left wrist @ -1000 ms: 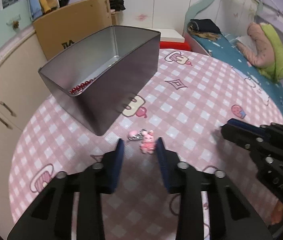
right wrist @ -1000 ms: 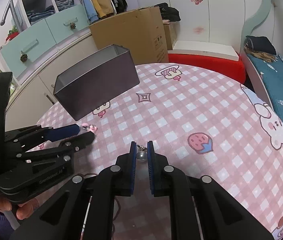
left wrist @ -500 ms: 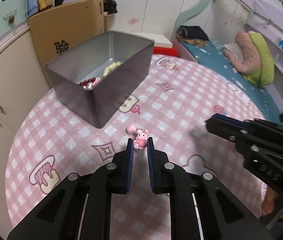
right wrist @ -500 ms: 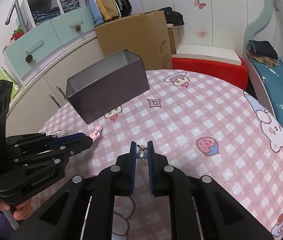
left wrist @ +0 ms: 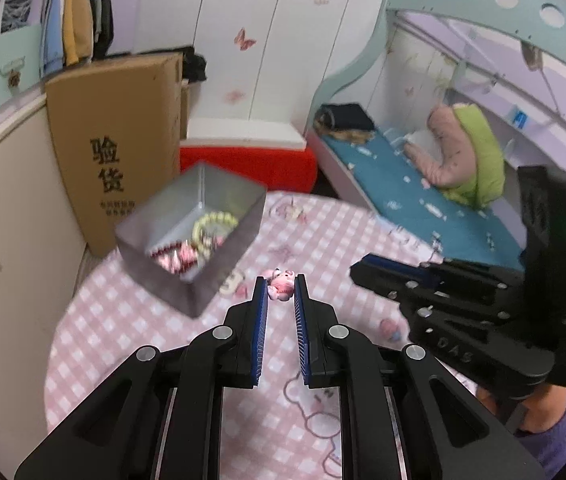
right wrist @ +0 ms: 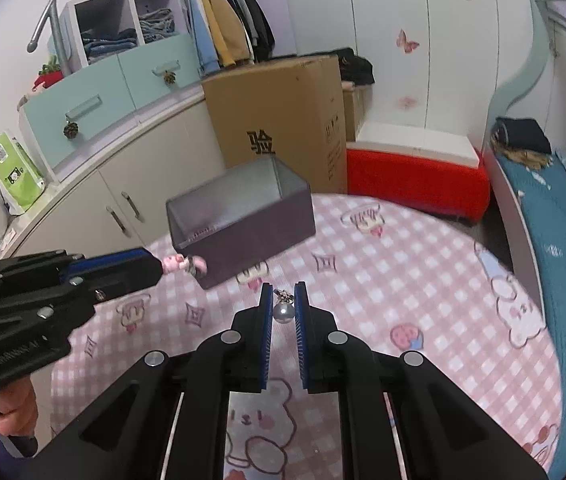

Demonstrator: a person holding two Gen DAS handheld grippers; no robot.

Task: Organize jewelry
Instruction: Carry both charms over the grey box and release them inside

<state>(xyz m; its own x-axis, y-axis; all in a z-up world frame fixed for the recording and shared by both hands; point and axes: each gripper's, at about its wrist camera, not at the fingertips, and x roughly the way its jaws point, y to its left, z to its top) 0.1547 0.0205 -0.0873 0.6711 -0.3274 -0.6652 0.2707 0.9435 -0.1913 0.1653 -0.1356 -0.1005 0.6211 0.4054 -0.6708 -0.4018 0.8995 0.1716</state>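
Note:
My left gripper (left wrist: 280, 289) is shut on a pink bunny charm (left wrist: 281, 283) and holds it in the air above the table, just right of the grey metal box (left wrist: 193, 248). The box holds a pale bead bracelet (left wrist: 213, 225) and red beads (left wrist: 171, 257). My right gripper (right wrist: 283, 300) is shut on a pearl pendant (right wrist: 284, 311) with a small chain, held above the table. In the right wrist view the left gripper (right wrist: 155, 266) shows with the charm (right wrist: 181, 265) close to the box (right wrist: 243, 220).
The round table (right wrist: 403, 280) has a pink checked cloth. A small pink item (left wrist: 388, 326) lies on it near the right gripper. A cardboard box (right wrist: 279, 116), cabinets (right wrist: 115, 188), a red bench (right wrist: 415, 180) and a bed (left wrist: 403, 184) surround the table.
My left gripper closed on the pink bunny charm and lifted it off the table toward the box. My right gripper rose with the pearl pendent still held.

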